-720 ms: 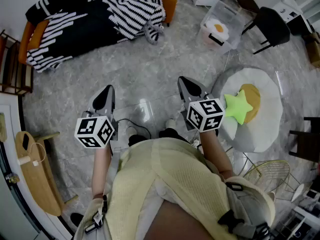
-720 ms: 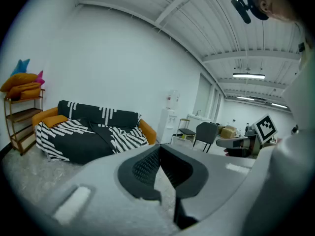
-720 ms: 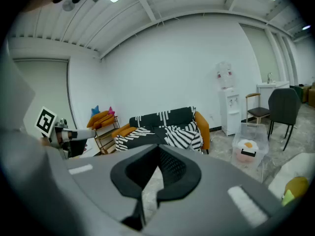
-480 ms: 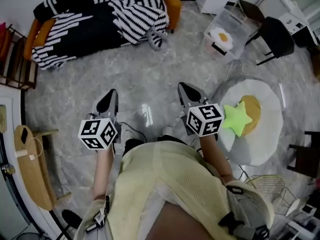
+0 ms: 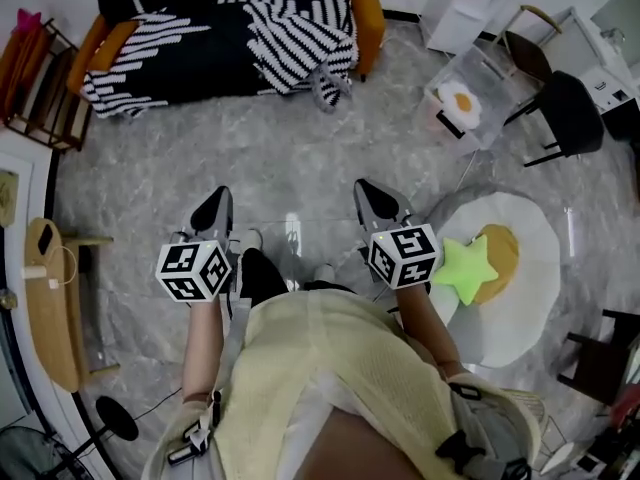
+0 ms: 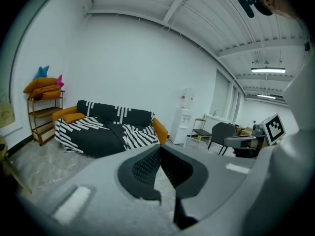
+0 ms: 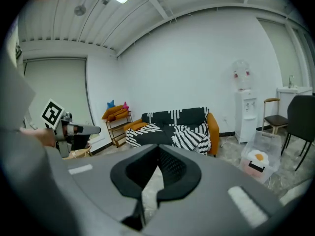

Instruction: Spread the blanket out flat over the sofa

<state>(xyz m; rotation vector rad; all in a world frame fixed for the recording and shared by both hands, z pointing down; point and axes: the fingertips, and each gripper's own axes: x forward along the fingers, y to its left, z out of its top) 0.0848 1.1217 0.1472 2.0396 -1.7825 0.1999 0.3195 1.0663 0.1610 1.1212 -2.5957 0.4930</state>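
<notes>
Far ahead of both grippers, across the floor (image 5: 290, 148), the black-and-white blanket (image 5: 200, 48) lay on the orange sofa (image 5: 368, 13). It covered most of the seat. It looked bunched up at the end on the right gripper's side, and a corner hung down there. The left gripper (image 5: 213, 206) and the right gripper (image 5: 372, 196) were both closed tight, with nothing in them. The smoothing seemed left to do, and the grippers were not near enough yet.

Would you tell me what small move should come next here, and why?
Probably a step toward the sofa: the blanket lies bunched on it, not flat, while the left gripper and right gripper are both shut, empty, and a stretch of floor away from it.
</notes>
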